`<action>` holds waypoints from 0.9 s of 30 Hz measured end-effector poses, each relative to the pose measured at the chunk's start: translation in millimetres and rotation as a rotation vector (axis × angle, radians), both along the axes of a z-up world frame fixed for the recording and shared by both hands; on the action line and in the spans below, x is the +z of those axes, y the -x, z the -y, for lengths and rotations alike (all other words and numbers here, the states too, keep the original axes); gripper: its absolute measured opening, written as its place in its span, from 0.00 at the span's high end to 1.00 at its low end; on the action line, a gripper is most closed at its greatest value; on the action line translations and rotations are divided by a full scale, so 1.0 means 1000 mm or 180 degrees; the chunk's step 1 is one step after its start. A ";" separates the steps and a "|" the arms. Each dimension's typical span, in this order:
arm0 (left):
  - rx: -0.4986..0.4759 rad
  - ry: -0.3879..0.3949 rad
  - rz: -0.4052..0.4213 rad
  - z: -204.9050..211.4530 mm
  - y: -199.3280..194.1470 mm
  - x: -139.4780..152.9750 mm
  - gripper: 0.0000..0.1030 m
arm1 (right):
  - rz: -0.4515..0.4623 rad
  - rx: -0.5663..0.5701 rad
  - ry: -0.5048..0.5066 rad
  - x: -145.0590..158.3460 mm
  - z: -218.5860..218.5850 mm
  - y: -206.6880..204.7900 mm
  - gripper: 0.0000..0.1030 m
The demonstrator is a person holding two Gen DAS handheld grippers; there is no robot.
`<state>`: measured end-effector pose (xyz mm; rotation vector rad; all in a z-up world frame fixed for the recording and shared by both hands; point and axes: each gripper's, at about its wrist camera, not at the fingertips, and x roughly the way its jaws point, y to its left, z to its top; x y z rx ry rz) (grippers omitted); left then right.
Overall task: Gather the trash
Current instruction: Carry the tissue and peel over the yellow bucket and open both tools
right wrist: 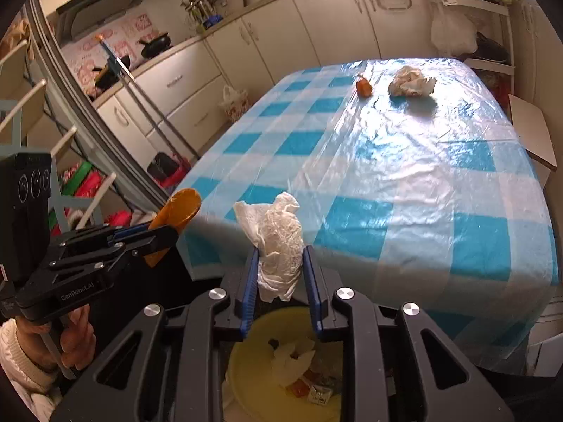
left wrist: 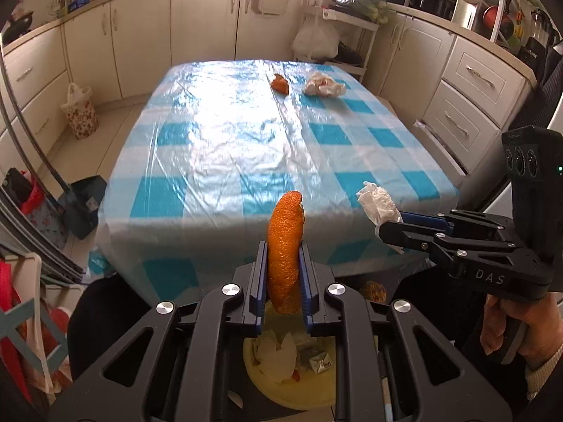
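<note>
My left gripper (left wrist: 283, 263) is shut on a long orange peel (left wrist: 285, 246) and holds it above a yellow bin (left wrist: 299, 392) with scraps in it. My right gripper (right wrist: 279, 267) is shut on a crumpled white tissue (right wrist: 278, 242) above the same yellow bin (right wrist: 253, 379). Each gripper shows in the other's view, the right gripper (left wrist: 387, 227) and the left gripper (right wrist: 160, 235), side by side at the near table edge. On the far part of the table lie a small orange peel (left wrist: 280, 83) (right wrist: 363, 87) and a crumpled paper wad (left wrist: 323, 85) (right wrist: 411, 82).
The table has a blue-and-white checked cloth under plastic (left wrist: 246, 140). Kitchen cabinets (left wrist: 140, 42) line the walls. A floral bag (left wrist: 80, 112) and a dustpan (left wrist: 82, 207) stand on the floor at left. A trolley with bags (left wrist: 327, 35) stands behind the table.
</note>
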<state>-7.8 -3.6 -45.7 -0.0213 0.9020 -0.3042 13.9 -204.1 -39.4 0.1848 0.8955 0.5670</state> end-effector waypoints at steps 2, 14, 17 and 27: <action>0.0010 0.0026 -0.0093 -0.004 0.009 -0.011 0.85 | -0.0031 0.0099 0.0182 -0.006 -0.012 0.010 0.75; 0.0031 0.0058 -0.0065 -0.014 0.035 -0.010 0.85 | -0.0263 0.0242 0.0578 -0.028 -0.027 0.032 0.75; 0.0019 0.0042 -0.0042 -0.014 0.039 -0.008 0.85 | -0.0284 0.0246 0.0622 -0.031 -0.027 0.034 0.75; -0.0044 -0.0074 -0.0102 -0.003 0.048 -0.015 0.85 | -0.0566 0.0455 0.0991 -0.057 -0.045 0.038 0.74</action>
